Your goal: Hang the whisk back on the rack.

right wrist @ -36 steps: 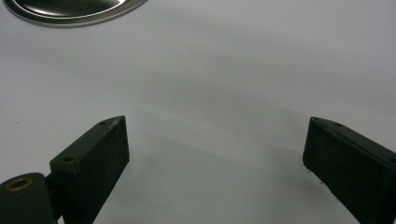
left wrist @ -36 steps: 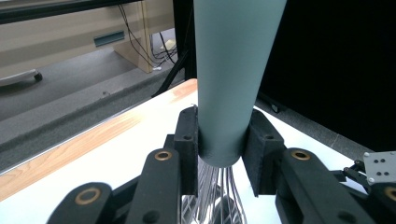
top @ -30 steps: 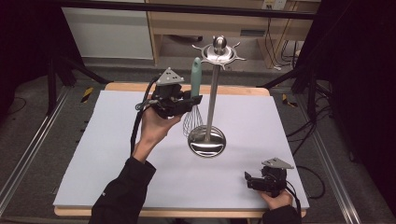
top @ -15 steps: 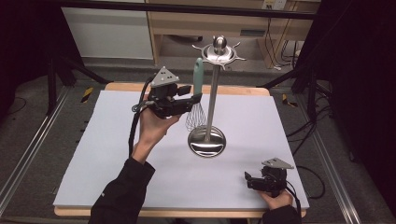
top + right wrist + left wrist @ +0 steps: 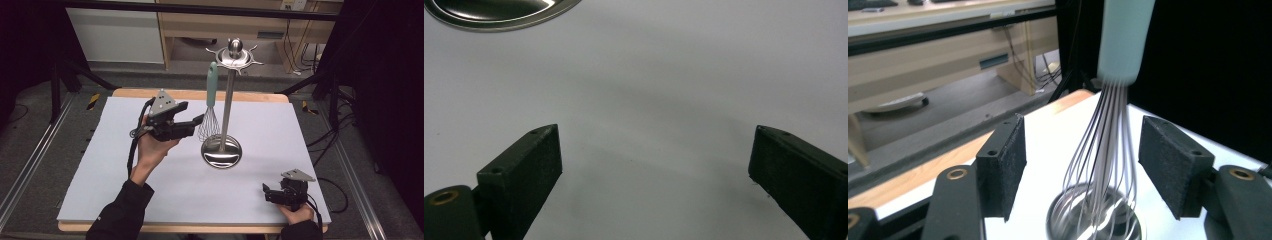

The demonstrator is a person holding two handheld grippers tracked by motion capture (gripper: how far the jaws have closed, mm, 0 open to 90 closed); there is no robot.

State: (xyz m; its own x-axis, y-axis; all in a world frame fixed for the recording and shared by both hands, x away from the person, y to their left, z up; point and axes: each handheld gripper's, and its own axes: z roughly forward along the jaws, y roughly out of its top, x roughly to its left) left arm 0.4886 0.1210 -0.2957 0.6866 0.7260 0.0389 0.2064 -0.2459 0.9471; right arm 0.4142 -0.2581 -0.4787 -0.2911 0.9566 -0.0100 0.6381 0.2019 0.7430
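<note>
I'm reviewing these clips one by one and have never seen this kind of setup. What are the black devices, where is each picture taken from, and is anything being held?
There is no robot here: a person holds a hand-operated two-jaw gripper in each hand. The high view looks down on a white-covered table. The left gripper is raised beside a whisk with a pale green handle, which hangs from a metal utensil stand. The right gripper sits low near the table's front right corner. The other two pictures come from cameras riding on the grippers. In the left gripper view, the whisk's wires pass between the open jaws without being clamped. The right gripper view shows open jaws over bare table and the edge of the stand's base. Nothing is held.
</note>
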